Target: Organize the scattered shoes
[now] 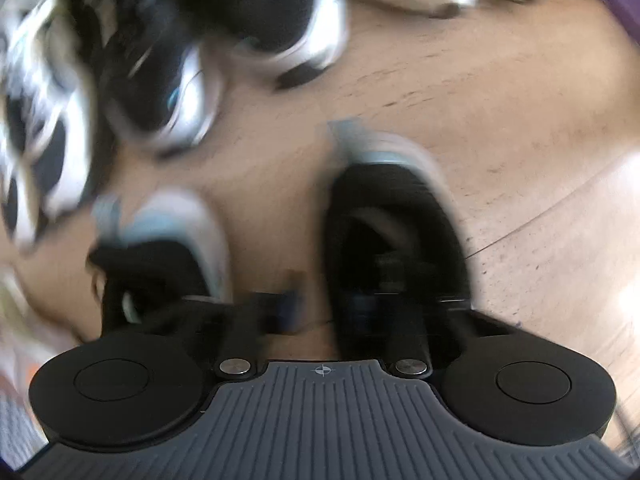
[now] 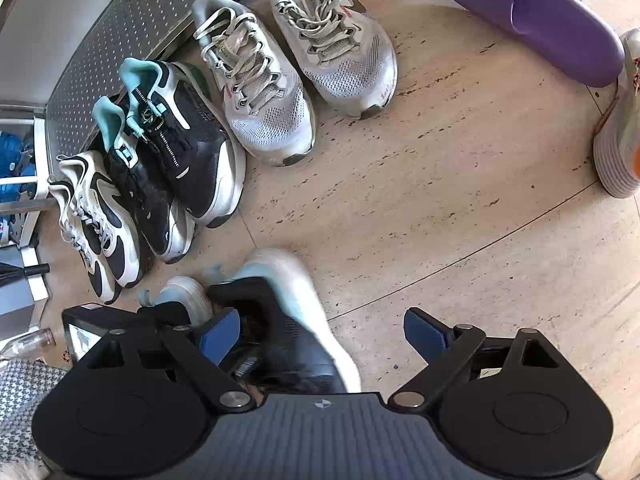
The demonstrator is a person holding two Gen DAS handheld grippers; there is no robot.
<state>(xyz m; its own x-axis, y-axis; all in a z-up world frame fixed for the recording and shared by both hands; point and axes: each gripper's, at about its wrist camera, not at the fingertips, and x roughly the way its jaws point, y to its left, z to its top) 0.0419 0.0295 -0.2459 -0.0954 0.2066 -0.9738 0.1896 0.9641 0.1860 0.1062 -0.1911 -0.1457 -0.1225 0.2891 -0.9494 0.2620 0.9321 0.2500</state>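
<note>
In the right wrist view a row of shoes stands against a perforated metal step: a pair of grey mesh sneakers (image 2: 272,80), a pair of black sneakers with teal tongues (image 2: 188,148), and one white-and-black sneaker (image 2: 100,220). My right gripper (image 2: 320,334) is open over the floor. My left gripper (image 2: 192,320) shows below it, among two white-soled dark shoes (image 2: 296,320). The left wrist view is motion-blurred: my left gripper (image 1: 288,304) sits between the two dark shoes, one on the right (image 1: 396,240) and one on the left (image 1: 168,248). Its fingers are hidden in blur.
A purple slide sandal (image 2: 560,20) lies at the top right, and a grey sneaker with an orange sole (image 2: 618,128) at the right edge. A white rack (image 2: 28,200) and a glass bottle (image 2: 28,342) stand at the left. The floor is beige vinyl (image 2: 460,200).
</note>
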